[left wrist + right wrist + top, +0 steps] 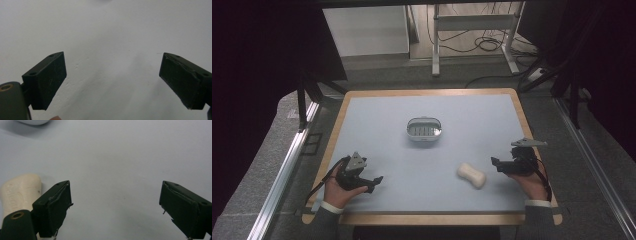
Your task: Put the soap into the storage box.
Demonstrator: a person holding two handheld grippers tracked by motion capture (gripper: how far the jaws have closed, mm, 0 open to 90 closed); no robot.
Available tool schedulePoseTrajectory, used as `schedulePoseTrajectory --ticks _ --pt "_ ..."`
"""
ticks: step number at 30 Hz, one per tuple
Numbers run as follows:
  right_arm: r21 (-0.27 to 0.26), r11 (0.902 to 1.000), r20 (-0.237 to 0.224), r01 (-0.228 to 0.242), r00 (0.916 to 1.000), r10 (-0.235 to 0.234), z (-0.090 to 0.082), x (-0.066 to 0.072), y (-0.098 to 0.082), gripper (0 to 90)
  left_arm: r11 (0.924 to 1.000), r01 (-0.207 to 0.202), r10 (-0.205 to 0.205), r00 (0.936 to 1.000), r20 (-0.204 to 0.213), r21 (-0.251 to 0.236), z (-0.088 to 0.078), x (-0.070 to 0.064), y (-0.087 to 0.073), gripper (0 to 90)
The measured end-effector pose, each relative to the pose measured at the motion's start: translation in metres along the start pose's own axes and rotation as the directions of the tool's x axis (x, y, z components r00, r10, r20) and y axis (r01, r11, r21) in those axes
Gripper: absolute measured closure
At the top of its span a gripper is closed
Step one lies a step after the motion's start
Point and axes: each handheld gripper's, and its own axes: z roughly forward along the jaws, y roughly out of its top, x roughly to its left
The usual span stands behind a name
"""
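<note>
A cream bar of soap (pixel 471 175) lies on the pale blue table top at the front right. A small oval soap dish (pixel 424 129) with a ribbed insert sits near the table's middle. My right gripper (pixel 498 165) rests low just right of the soap, open, with bare table between its jaws. In the right gripper view (pixel 113 207) the soap (pixel 18 192) lies outside the left jaw. My left gripper (pixel 374 182) sits at the front left, far from both objects. It is open over bare table in the left gripper view (pixel 112 77).
The table top (pixel 377 115) has a wooden rim. Beyond its far edge stand a white desk frame (pixel 472 30) and loose cables (pixel 492 45) on the floor. Metal rails (pixel 287 165) run along both sides of the table.
</note>
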Motion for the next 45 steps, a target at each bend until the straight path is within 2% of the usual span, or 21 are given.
schedulePoseTrajectory --ticks 4,13,18,20,22,28,33,37,38,41,45 --pt "-0.001 0.9999 -0.007 0.014 0.9999 -0.014 -0.004 0.001 0.002 10.8 0.9999 -0.011 0.011 0.9999 -0.001 0.007 0.001 0.000 0.000 7.8" --pt "-0.001 0.9997 -0.014 0.025 0.9996 -0.025 -0.007 0.004 0.006 11.7 0.9999 -0.008 0.008 1.0000 0.003 0.012 0.000 0.000 0.000 7.8" --pt "-0.005 0.9992 -0.024 0.041 0.9989 -0.041 -0.012 0.006 0.015 13.1 1.0000 0.002 -0.002 1.0000 0.005 0.006 -0.002 0.001 0.000 7.8" --pt "0.017 0.9985 -0.021 0.052 0.9985 -0.051 -0.012 0.008 0.018 13.1 1.0000 0.005 -0.005 0.9999 0.009 0.006 -0.002 0.001 0.000 7.8" --pt "0.026 0.9976 -0.043 0.064 0.9971 -0.062 -0.014 0.011 0.021 13.3 1.0000 0.005 -0.005 0.9999 0.011 0.007 -0.002 0.001 0.000 7.8" --pt "0.052 0.9896 -0.100 0.134 0.9866 -0.129 -0.018 0.022 0.032 14.9 0.9999 0.005 -0.005 0.9998 0.020 0.013 -0.001 0.000 0.000 7.8" --pt "0.087 0.9802 -0.110 0.178 0.9797 -0.168 -0.017 0.030 0.038 15.4 0.9999 0.005 -0.006 0.9998 0.020 0.014 0.000 -0.001 0.000 7.8" --pt "0.102 0.9755 -0.136 0.195 0.9742 -0.181 -0.014 0.036 0.039 15.4 0.9999 0.006 -0.006 0.9998 0.019 0.016 -0.001 -0.001 0.000 7.8" --pt "0.116 0.9708 -0.148 0.210 0.9701 -0.192 -0.011 0.039 0.040 15.5 0.9999 0.005 -0.005 0.9998 0.018 0.016 0.000 -0.001 0.000 7.8" --pt "0.128 0.9664 -0.165 0.223 0.9655 -0.201 -0.009 0.044 0.041 15.6 0.9998 0.004 -0.004 0.9998 0.018 0.019 0.000 -0.001 0.000 7.8" --pt "0.142 0.9604 -0.172 0.240 0.9613 -0.215 -0.008 0.050 0.042 15.6 0.9997 0.001 -0.001 0.9998 0.021 0.023 0.001 -0.001 0.000 7.8"
